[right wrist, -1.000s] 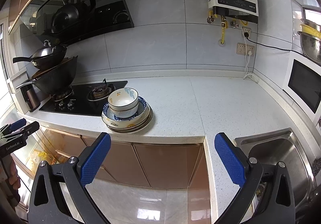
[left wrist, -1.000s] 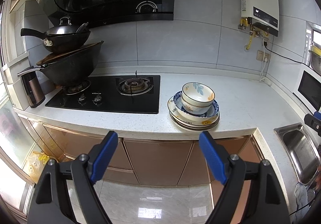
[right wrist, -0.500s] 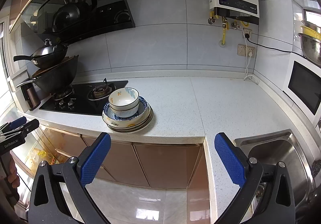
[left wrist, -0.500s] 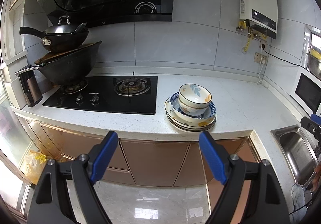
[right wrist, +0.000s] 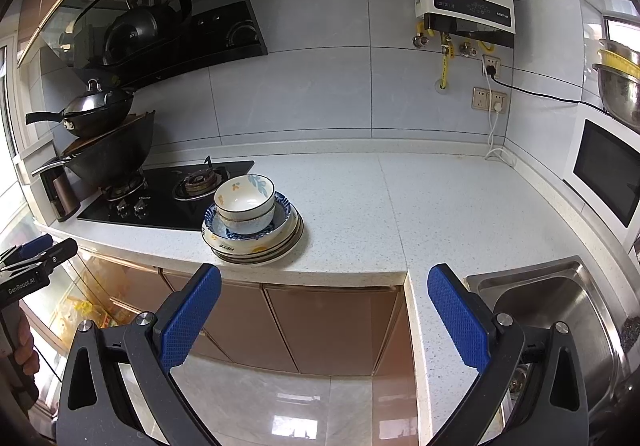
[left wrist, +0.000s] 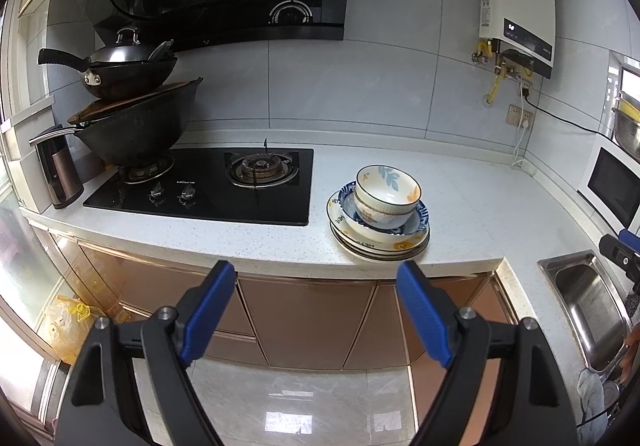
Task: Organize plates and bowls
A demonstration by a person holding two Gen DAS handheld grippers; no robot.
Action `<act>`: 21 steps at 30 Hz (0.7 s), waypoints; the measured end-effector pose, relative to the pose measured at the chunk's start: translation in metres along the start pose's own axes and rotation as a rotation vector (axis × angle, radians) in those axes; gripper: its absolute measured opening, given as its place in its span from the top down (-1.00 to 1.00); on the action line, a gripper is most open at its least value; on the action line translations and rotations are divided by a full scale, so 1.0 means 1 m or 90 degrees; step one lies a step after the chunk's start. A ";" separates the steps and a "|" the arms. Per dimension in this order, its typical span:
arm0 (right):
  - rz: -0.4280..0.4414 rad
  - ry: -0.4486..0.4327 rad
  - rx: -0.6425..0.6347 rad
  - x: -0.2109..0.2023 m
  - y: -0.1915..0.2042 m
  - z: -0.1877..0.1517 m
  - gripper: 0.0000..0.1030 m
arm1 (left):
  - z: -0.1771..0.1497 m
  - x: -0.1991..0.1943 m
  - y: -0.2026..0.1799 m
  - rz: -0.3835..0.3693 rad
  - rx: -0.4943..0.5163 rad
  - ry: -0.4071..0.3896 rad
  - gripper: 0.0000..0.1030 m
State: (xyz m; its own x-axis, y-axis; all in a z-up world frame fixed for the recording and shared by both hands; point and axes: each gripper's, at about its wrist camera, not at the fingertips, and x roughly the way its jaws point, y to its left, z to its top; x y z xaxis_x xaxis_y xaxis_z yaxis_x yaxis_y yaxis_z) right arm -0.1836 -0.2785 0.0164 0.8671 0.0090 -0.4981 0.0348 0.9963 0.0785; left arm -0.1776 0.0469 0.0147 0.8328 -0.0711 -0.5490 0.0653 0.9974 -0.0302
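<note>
One stack of dishes stands near the front edge of the white speckled counter (left wrist: 472, 202), just right of the hob. At its top is a white bowl with blue leaf and orange prints (left wrist: 387, 188) (right wrist: 245, 196), nested in another bowl, inside a blue-rimmed bowl (left wrist: 414, 220) (right wrist: 280, 212), on several plates (left wrist: 384, 246) (right wrist: 260, 248). My left gripper (left wrist: 316, 310) hangs open in front of the counter, below the stack and apart from it, nothing between its blue pads. My right gripper (right wrist: 325, 312) is open too, lower right of the stack, empty.
A black gas hob (left wrist: 208, 186) lies left of the stack, with two stacked woks (left wrist: 132, 118) on its left burner and a kettle (left wrist: 58, 170) beside it. A steel sink (right wrist: 556, 310) is at the right, a microwave (right wrist: 608, 170) beyond it. Brown cabinet doors (left wrist: 304, 322) run below.
The left wrist view has shifted slightly, so the stack sits a little lower and further left in it. The dishes and both grippers' jaws are unchanged.
</note>
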 end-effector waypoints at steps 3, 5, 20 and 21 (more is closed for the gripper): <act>0.000 0.000 0.000 0.000 -0.001 0.000 -0.98 | -0.001 0.001 -0.001 0.003 -0.001 0.003 -0.61; 0.000 0.001 0.000 0.000 -0.001 0.000 -0.98 | -0.001 0.002 0.000 0.004 -0.004 0.005 -0.61; 0.001 0.002 -0.001 0.000 -0.005 -0.001 -0.98 | -0.001 -0.002 -0.005 0.019 0.001 -0.014 -0.70; 0.001 0.002 -0.002 0.001 -0.004 -0.001 -0.98 | -0.001 -0.002 -0.005 0.018 0.001 -0.014 -0.70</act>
State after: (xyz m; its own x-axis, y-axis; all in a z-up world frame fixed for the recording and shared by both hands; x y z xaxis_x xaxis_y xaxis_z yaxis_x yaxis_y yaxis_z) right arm -0.1835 -0.2823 0.0150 0.8652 0.0102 -0.5012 0.0325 0.9966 0.0763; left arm -0.1802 0.0424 0.0150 0.8460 -0.0429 -0.5314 0.0420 0.9990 -0.0139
